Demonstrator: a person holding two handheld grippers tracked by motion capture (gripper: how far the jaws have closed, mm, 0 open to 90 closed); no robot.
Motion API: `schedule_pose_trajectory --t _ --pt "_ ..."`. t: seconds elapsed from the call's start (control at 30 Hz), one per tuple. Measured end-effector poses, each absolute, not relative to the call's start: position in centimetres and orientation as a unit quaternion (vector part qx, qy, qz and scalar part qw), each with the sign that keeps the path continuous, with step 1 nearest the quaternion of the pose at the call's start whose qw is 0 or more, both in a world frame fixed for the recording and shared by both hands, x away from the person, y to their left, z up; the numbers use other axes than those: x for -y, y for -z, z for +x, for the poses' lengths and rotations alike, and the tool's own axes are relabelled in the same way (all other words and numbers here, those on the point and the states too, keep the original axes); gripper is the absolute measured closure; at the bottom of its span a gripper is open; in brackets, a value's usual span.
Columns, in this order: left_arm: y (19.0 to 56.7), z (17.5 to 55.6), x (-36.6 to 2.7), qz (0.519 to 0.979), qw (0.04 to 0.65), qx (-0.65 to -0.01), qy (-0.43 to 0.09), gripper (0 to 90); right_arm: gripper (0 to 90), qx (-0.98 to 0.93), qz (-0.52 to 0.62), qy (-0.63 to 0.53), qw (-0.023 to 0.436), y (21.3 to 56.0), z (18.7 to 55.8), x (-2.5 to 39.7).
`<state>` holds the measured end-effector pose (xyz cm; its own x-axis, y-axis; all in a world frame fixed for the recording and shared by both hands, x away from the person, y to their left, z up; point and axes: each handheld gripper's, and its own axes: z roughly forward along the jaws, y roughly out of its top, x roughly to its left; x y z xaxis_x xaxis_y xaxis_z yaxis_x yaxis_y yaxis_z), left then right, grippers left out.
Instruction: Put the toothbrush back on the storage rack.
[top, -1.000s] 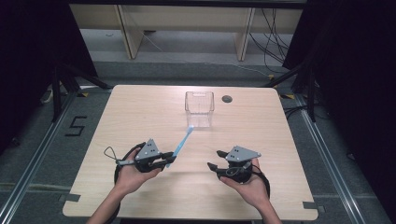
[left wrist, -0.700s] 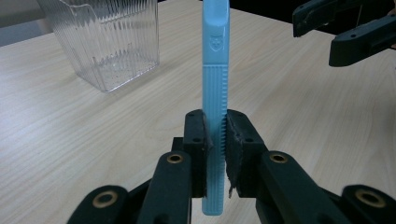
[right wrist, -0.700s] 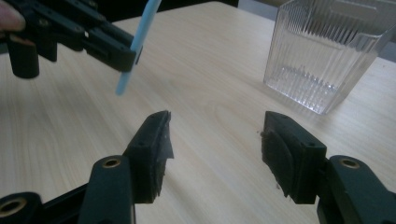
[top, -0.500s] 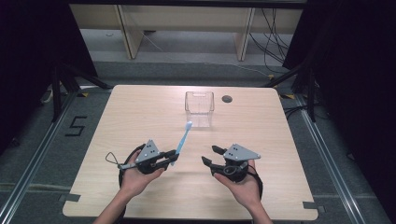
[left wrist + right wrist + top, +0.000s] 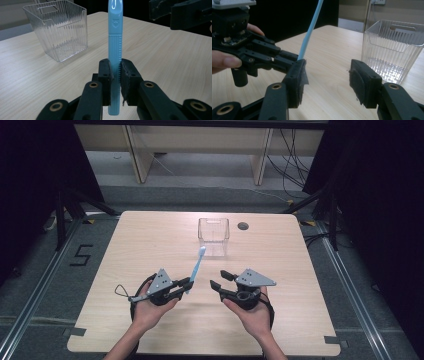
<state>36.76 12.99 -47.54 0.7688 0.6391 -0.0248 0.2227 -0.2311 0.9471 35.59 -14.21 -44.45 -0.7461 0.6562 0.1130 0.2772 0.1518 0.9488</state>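
A light blue toothbrush (image 5: 196, 268) stands up from my left gripper (image 5: 187, 285), which is shut on its handle near the lower end (image 5: 115, 82); its head points toward the clear box. In the right gripper view the toothbrush (image 5: 310, 32) rises behind my own left jaw. My right gripper (image 5: 220, 279) is open, nothing between its jaws, a short way to the right of the left one and facing it. The clear ribbed plastic box (image 5: 213, 236) stands empty at the table's far middle, also seen as the box (image 5: 58, 28) and the box (image 5: 393, 50) close ahead.
The light wooden table (image 5: 150, 240) has a dark round cable hole (image 5: 243, 226) right of the box. A wooden shelf unit stands beyond the far edge. Metal floor rails run along both sides of the table.
Both hands have drawn slightly back toward the near edge and closer together. The toothbrush has tilted a little more upright in the left gripper.
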Motion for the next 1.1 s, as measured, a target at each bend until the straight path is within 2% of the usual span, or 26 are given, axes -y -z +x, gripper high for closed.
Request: schedule_pose_trajectory --t 0.3,0.4,0.53,0.57,1.1 --pt "47.5 36.9 -12.5 0.759 0.553 -0.282 -0.195 78.6 56.1 -0.718 0.316 -0.596 0.168 43.3 36.3 13.9" --pt "47.4 37.0 -12.4 0.757 0.555 -0.282 -0.198 78.6 58.4 -0.711 0.32 -0.607 0.156 42.9 36.5 13.6" --pt "47.4 37.1 -12.2 0.751 0.563 -0.281 -0.198 78.6 60.5 -0.703 0.315 -0.616 0.169 42.6 36.9 13.5" --pt "47.4 37.1 -12.2 0.754 0.559 -0.282 -0.2 78.6 61.7 -0.698 0.324 -0.619 0.156 42.5 36.9 13.3" --pt "47.3 36.9 -11.2 0.753 0.563 -0.273 -0.202 78.6 67.3 -0.696 0.329 -0.621 0.145 42.5 37.8 12.0"
